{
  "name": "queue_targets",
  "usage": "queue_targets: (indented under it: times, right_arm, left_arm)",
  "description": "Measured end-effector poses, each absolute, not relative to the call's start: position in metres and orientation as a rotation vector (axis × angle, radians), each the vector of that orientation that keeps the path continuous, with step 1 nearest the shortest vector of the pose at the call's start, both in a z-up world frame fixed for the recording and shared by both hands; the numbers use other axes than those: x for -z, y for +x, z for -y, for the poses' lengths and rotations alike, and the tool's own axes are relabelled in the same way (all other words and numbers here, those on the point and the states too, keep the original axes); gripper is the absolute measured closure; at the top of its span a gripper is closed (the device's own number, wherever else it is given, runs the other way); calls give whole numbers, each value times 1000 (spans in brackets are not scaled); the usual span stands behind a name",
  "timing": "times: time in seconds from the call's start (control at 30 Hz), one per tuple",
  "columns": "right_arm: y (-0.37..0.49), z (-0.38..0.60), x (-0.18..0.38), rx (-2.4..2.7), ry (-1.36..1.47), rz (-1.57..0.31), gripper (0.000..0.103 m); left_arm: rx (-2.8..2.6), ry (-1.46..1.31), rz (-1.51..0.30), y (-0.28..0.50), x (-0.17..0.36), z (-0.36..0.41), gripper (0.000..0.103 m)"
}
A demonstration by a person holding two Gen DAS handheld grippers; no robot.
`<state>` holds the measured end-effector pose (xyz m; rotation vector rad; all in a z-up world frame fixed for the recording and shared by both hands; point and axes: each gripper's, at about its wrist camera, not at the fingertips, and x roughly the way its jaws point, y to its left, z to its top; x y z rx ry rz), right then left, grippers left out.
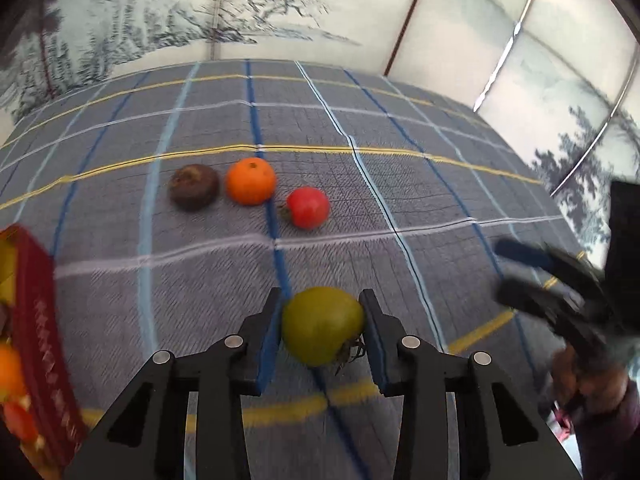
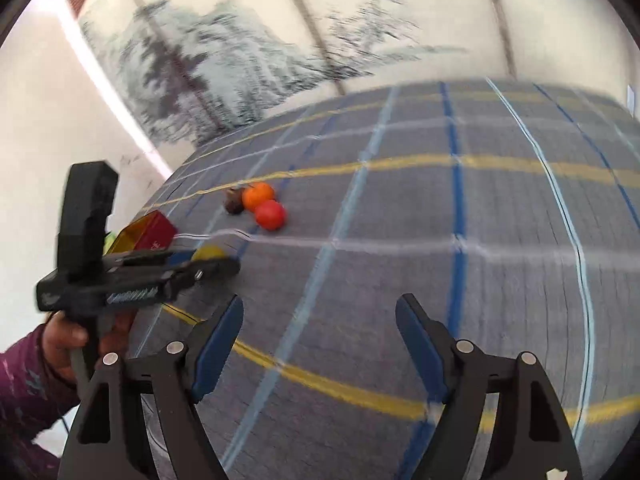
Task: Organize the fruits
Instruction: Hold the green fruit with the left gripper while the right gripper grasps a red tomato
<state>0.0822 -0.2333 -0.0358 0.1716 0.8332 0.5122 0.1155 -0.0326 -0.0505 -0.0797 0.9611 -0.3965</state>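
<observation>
Blue pads of the left tool [image 1: 323, 322] press on either side of a green fruit [image 1: 322, 324], clamped on it low over the plaid cloth [image 1: 400, 184] that covers the desk, the fruit's dried stem pointing toward the camera. Farther along the cloth lie a dark brown fruit [image 1: 194, 187], an orange [image 1: 251, 180] touching it, and a red fruit [image 1: 308, 207] just beside the orange. At the left edge stands a red box [image 1: 44, 320] (more orange and red fruit show inside it). From the right wrist view, the right tool [image 2: 320, 320] hovers with its fingers apart and nothing between them, while a hand [image 2: 70, 340] grips the left tool's handle.
</observation>
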Motion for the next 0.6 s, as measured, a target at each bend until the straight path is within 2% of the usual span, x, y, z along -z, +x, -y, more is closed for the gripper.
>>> queue_targets:
  times: [0.13, 0.2, 0.33, 0.53, 0.6]
  right_arm:
    - [118, 198, 32, -607, 87, -832, 29]
    - [133, 179, 36, -639, 45, -848, 36]
    - [157, 148, 48, -658, -34, -865, 44]
    - [180, 134, 63, -635, -53, -907, 45]
    - [185, 131, 68, -635, -53, -924, 52]
  left_arm:
    - [385, -135, -946, 94, 35, 13, 64]
    - [371, -159, -939, 85, 28, 3, 64]
    - [363, -194, -920, 73, 15, -12, 64]
    - [361, -219, -901, 59, 4, -25, 64]
    - [357, -221, -902, 56, 2, -28, 64]
